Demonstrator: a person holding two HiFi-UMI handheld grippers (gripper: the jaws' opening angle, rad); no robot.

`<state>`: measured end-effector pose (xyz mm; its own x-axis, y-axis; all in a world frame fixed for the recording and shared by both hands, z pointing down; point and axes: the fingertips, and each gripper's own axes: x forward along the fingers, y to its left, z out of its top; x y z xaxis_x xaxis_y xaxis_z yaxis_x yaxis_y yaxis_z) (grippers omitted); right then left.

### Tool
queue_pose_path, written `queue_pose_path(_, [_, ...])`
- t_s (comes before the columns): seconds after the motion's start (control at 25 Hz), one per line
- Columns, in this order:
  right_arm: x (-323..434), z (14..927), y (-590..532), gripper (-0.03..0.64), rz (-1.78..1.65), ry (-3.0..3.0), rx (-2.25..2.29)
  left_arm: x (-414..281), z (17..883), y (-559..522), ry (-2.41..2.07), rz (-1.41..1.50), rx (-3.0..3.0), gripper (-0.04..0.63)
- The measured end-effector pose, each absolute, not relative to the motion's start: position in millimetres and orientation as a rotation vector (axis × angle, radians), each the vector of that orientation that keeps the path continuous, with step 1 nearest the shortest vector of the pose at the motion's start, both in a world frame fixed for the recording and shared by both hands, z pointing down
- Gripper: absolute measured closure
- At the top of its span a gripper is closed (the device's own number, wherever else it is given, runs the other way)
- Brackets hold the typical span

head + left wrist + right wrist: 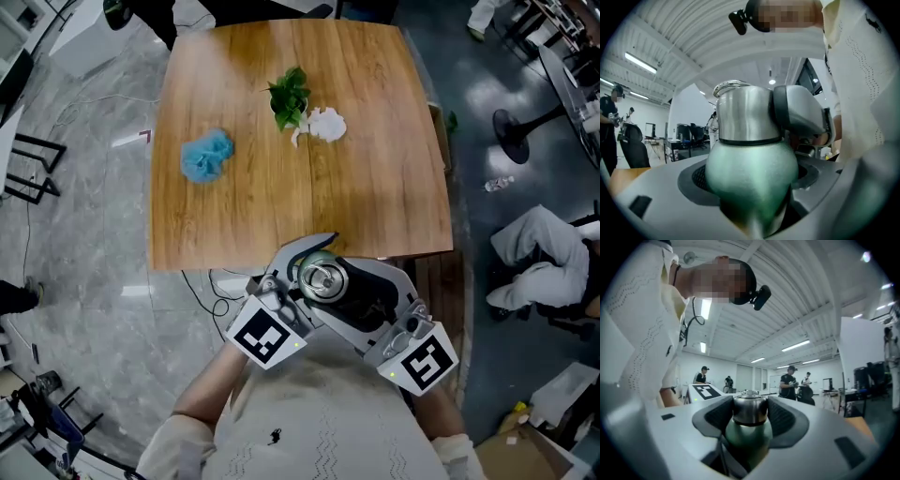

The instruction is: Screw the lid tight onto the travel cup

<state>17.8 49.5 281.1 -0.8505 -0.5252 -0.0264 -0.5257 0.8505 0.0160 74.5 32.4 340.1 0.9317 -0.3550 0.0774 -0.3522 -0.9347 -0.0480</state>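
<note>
Wood table point(234, 216) stands ahead, cup point(750, 173) held before its near edge. Left gripper point(752, 192) clamps the green body, right gripper point(750, 416) clamps the lid point(750, 409). Best hold left steady, turn right squarely until firm.

Square wooden worktop point(281, 141), seen from above, on a pale grey marbled floor point(75, 216). To the right lies a darker, glossy floor area point(478, 187), on which stand a black pedestal foot point(514, 136) and, nearer, a seat draped with white cloth point(539, 258). Loose cables point(202, 286) trail below the worktop's near edge. Seen from lower down, the hall has a white ribbed ceiling point(787, 296) with strip lights point(797, 345) and white walls point(722, 369). Along the far side are a black office chair point(633, 145), desks with monitors point(686, 133), and bystanders in dark clothes point(790, 380).
</note>
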Motion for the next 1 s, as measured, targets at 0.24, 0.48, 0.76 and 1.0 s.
queue_pose_path(0.24, [29.5, 292.3, 62.9, 0.372, -0.047, 3.112, -0.607, 81.1, 344.5, 54.0, 0.281, -0.159, -3.116, 0.190])
queue_pose_path(0.48, [28.2, 276.7, 85.4, 0.339, 0.036, 3.250, -0.079, 86.3, 335.6, 85.0, -0.073, -0.176, -3.106, 0.190])
queue_pose_path(0.76, [24.2, 271.4, 53.5, 0.371, 0.087, 3.047, -0.562, 84.3, 327.1, 42.3, 0.360, -0.110, -3.077, 0.190])
queue_pose_path(1.0, [20.7, 282.0, 37.9, 0.374, -0.053, 2.938, -0.945, 72.7, 338.3, 16.9, 0.654, -0.176, -3.019, 0.190])
